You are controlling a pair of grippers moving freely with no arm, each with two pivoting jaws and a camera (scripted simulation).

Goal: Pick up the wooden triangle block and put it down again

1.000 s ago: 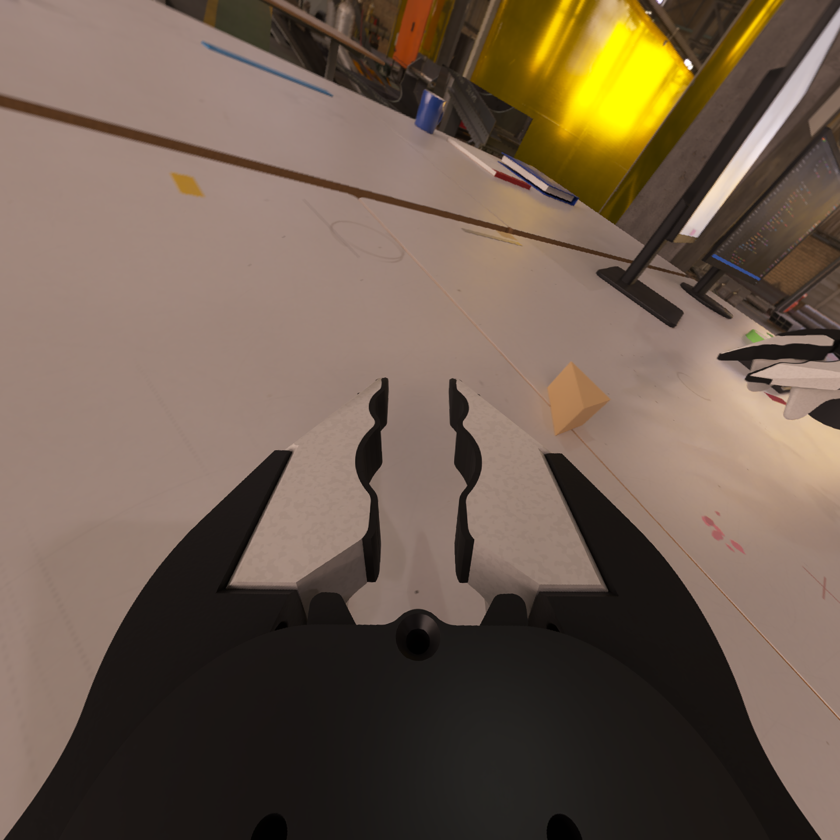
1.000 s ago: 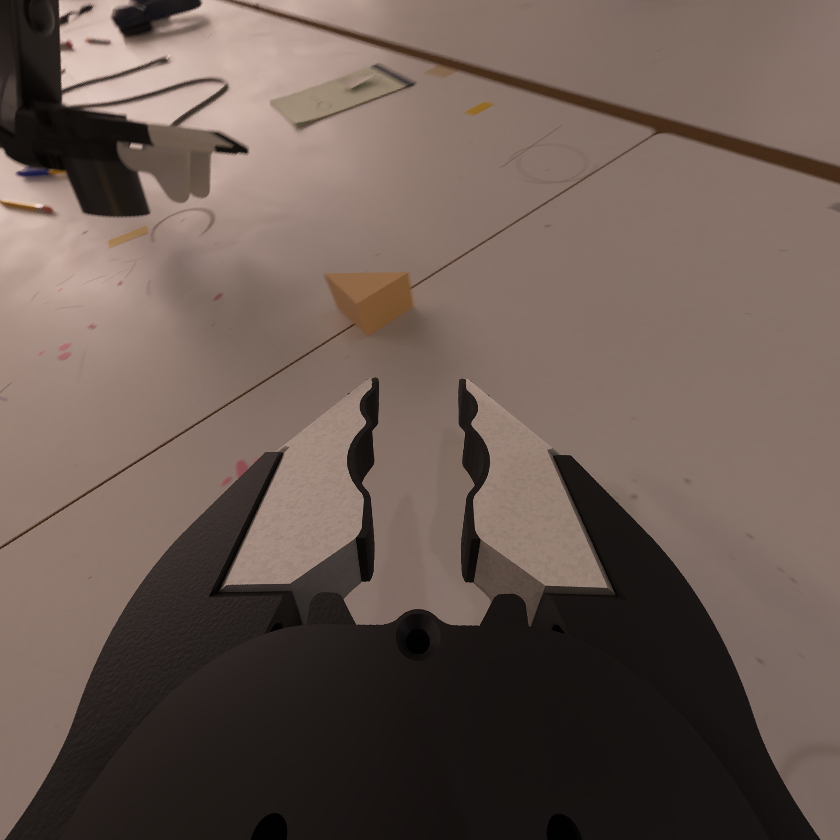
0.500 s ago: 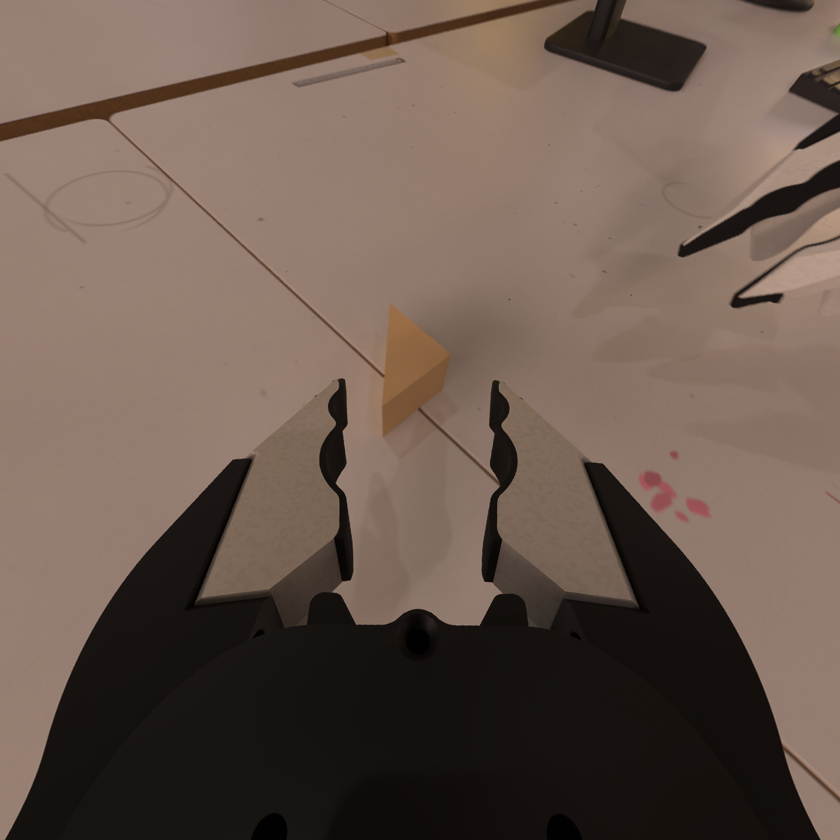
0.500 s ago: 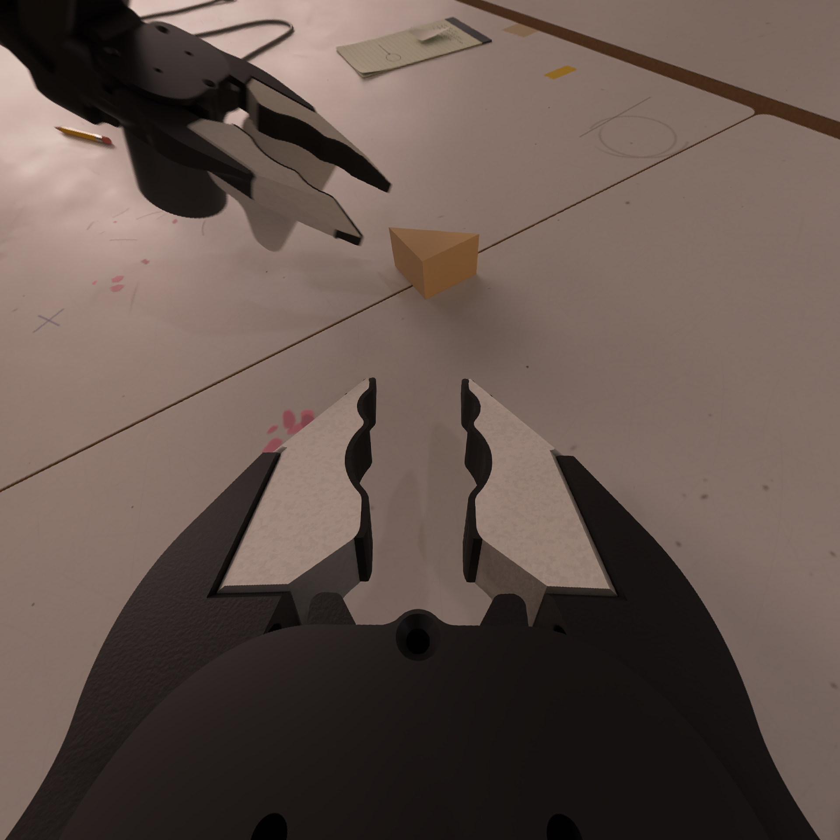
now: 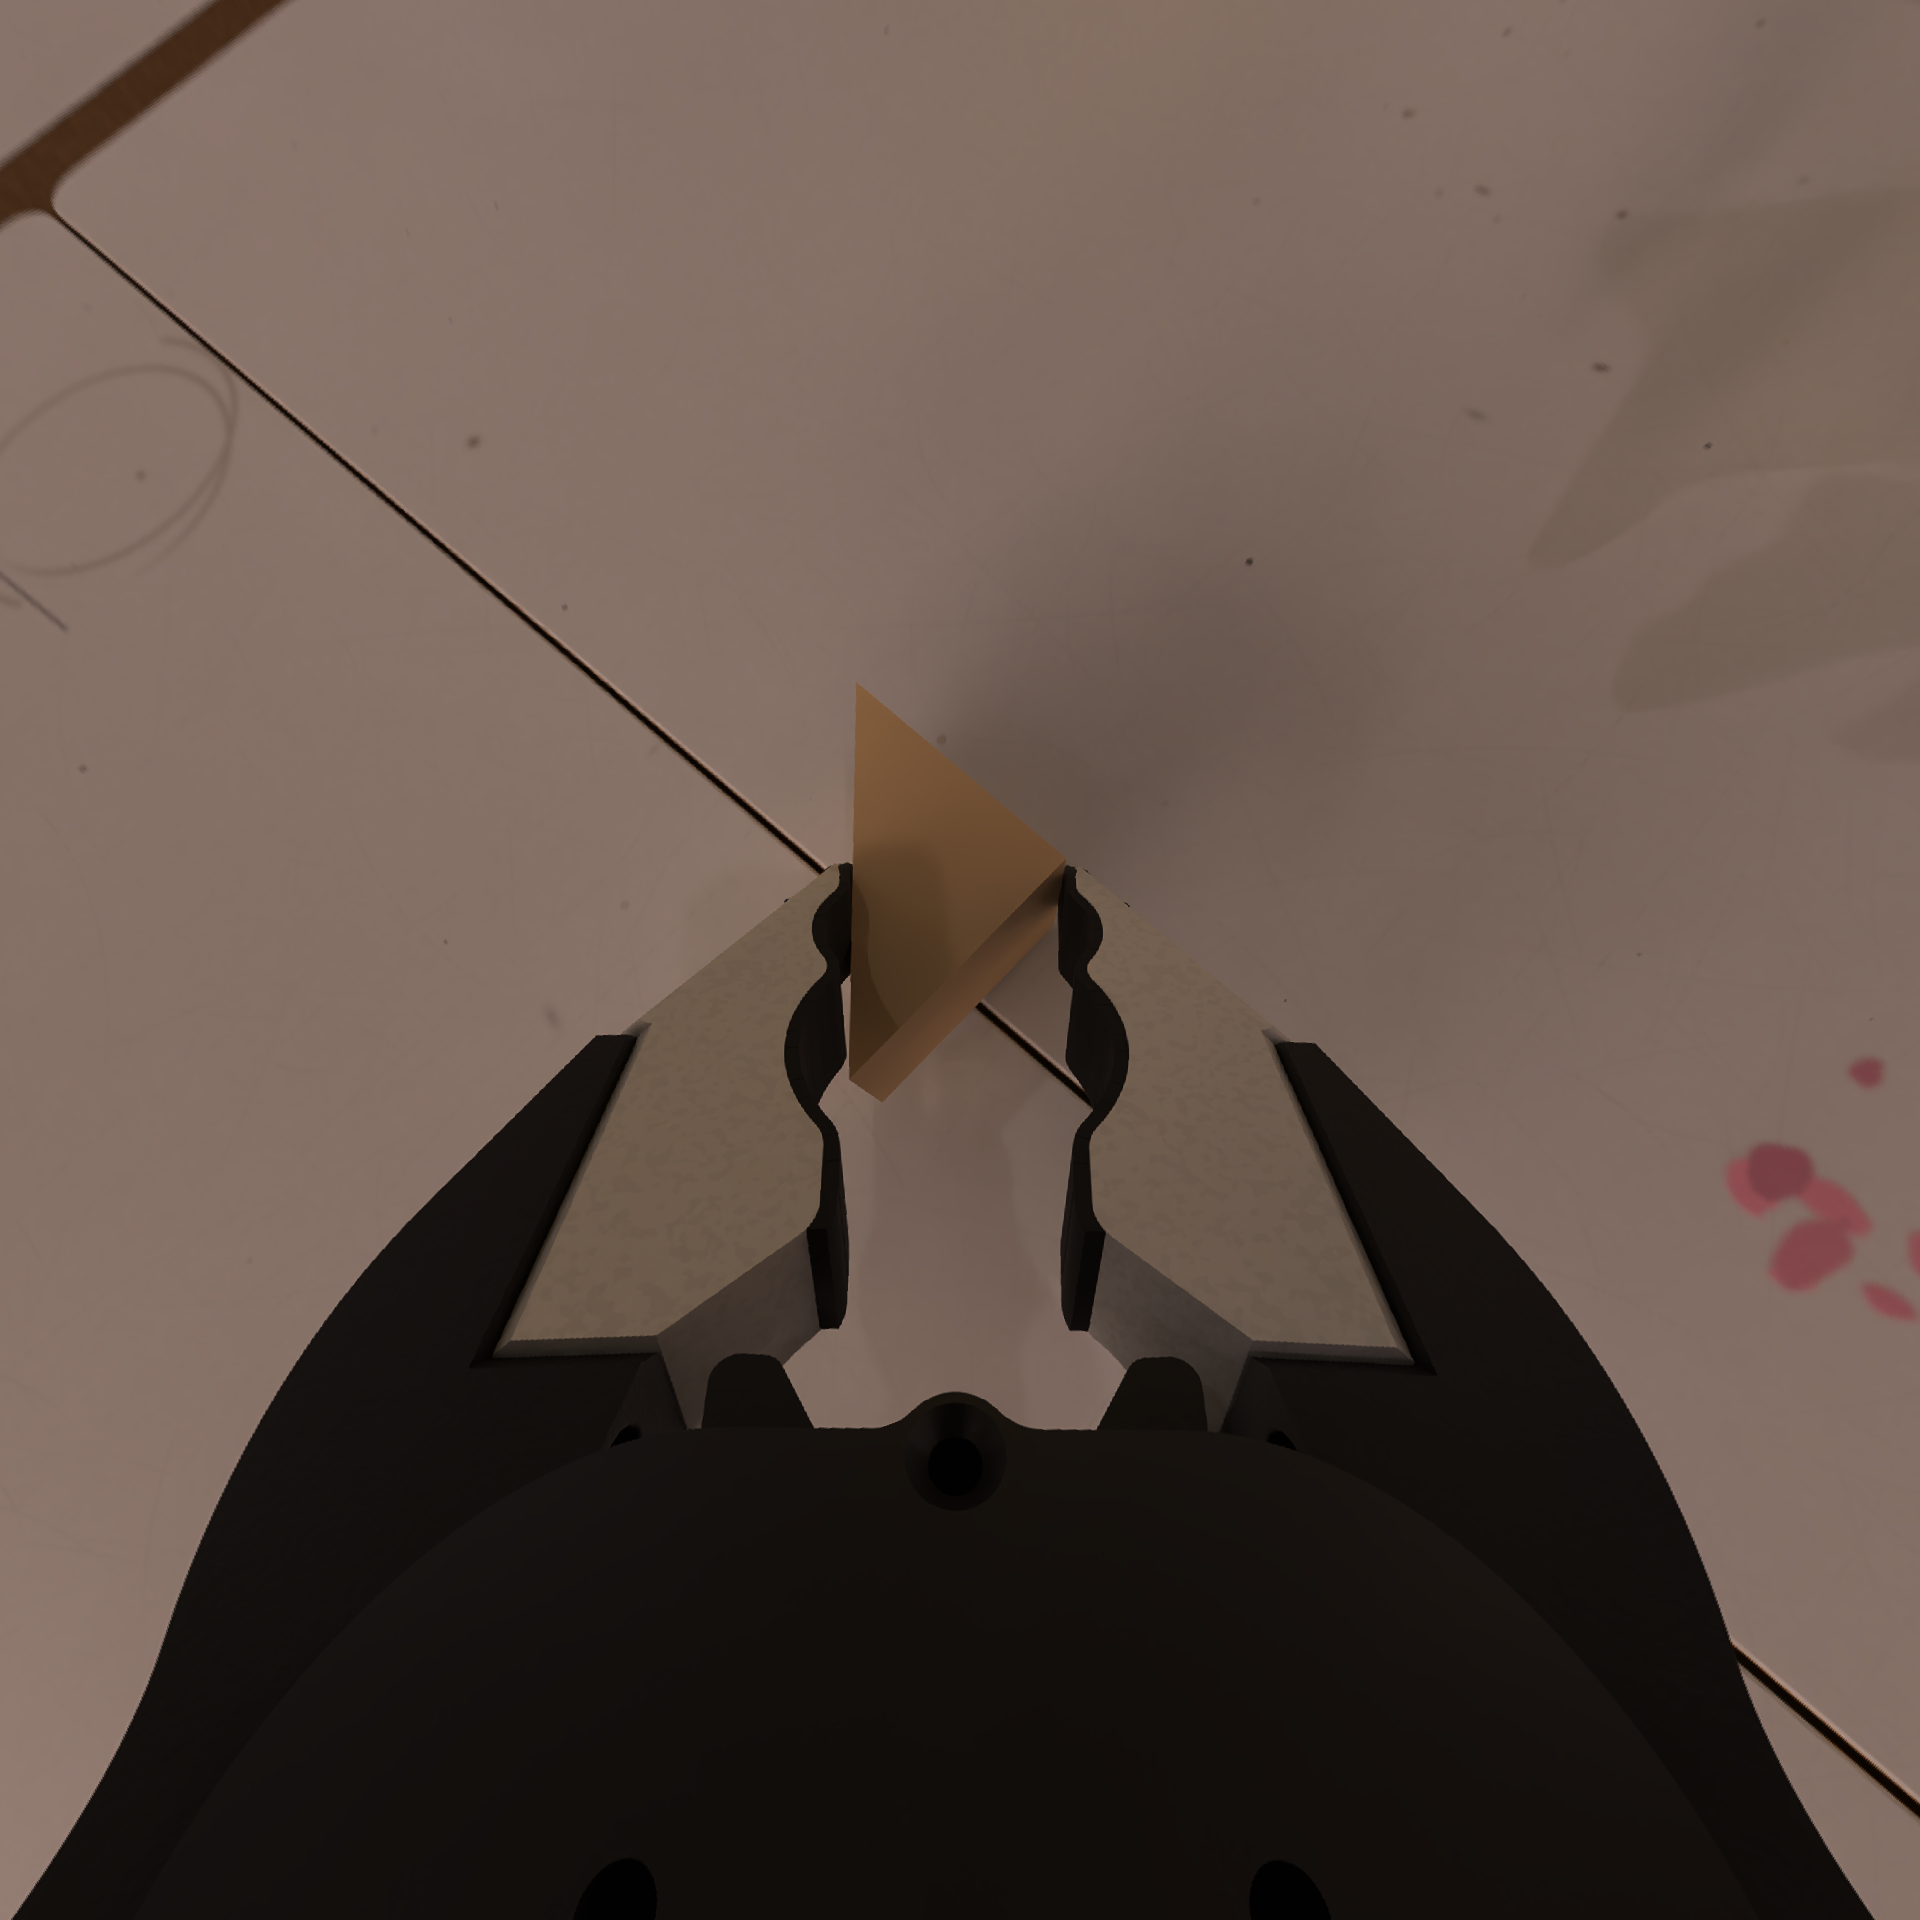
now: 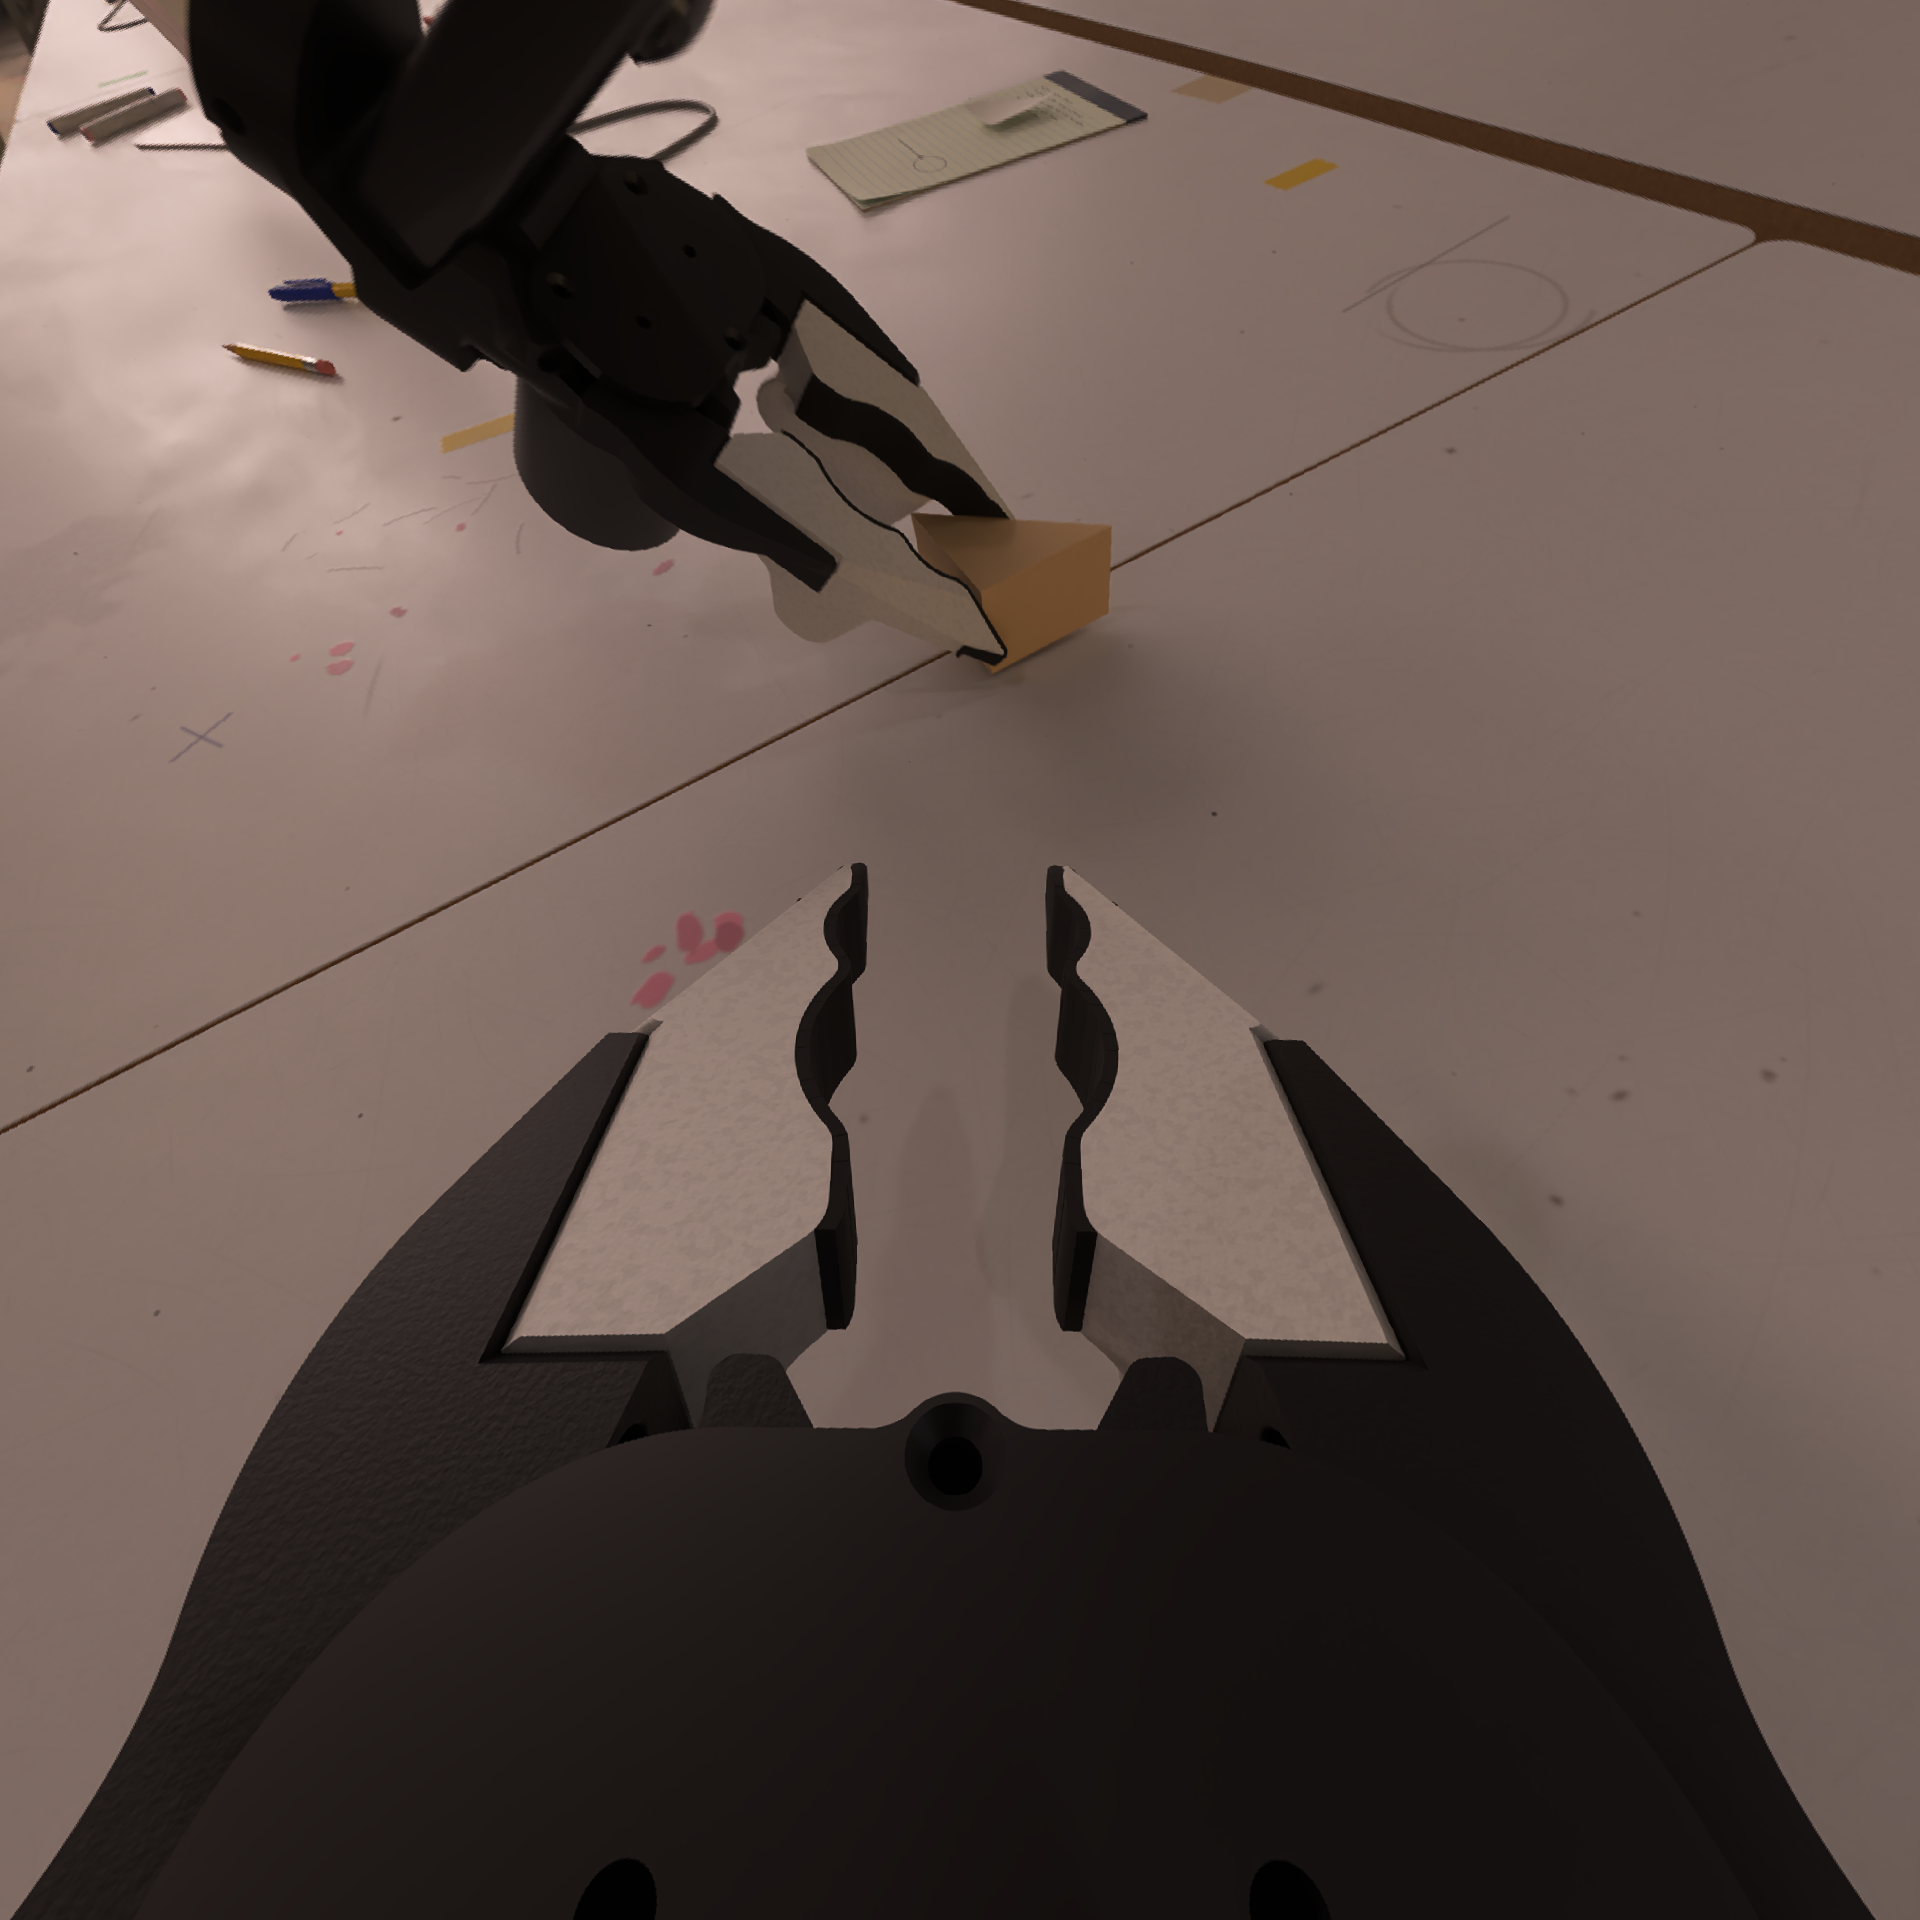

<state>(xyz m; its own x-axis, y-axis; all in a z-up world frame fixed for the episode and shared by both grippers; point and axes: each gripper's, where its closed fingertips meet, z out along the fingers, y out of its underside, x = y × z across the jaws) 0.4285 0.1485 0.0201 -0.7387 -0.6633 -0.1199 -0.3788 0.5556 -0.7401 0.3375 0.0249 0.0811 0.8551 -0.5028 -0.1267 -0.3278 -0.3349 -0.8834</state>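
Tan wood, the small triangular prism block (image 5: 935, 883) sits at centre of the left wrist view on the pale tabletop (image 5: 1247, 312), across a thin dark seam (image 5: 468, 551), one sharp corner pointing toward the top of the frame and its long flat side running vertically. The left gripper (image 5: 956, 883) has its jaws pressed against the block's two sides, pinching it; whether it is lifted is unclear. Its lower faces are hidden behind the fingers. In the right wrist view the block (image 6: 1039, 592) appears upper centre, partly covered by the left gripper (image 6: 992, 582). The right gripper (image 6: 956, 883), lower centre, has jaws spread, holding nothing.
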